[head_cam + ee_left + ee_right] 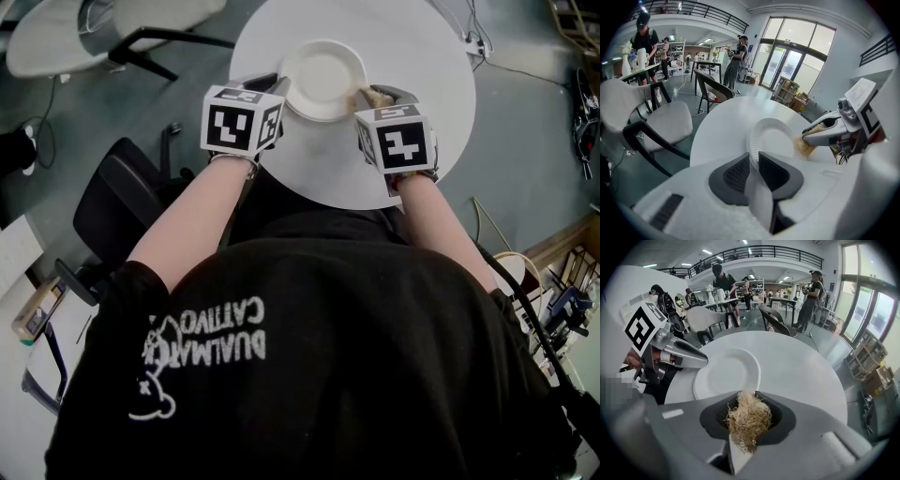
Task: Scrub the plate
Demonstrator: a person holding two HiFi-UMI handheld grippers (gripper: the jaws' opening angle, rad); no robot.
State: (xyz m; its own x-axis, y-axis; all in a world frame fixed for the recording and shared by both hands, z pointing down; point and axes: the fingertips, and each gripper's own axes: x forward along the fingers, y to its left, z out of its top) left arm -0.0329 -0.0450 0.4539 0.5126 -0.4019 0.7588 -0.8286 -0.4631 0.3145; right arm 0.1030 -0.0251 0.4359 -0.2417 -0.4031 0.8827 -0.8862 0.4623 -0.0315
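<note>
Currently we pinch the plate (323,80) at its left rim with the left gripper (753,164), steadying it on the table (412,56). Our right gripper (745,401) clamps a fibre scrubber (749,420) at the plate's right rim, probably touching it.

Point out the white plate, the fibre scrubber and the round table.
white plate (323,77), head view, its inner well.
fibre scrubber (749,420), right gripper view, middle of the tuft.
round table (422,47), head view, bare top right of the plate.
</note>
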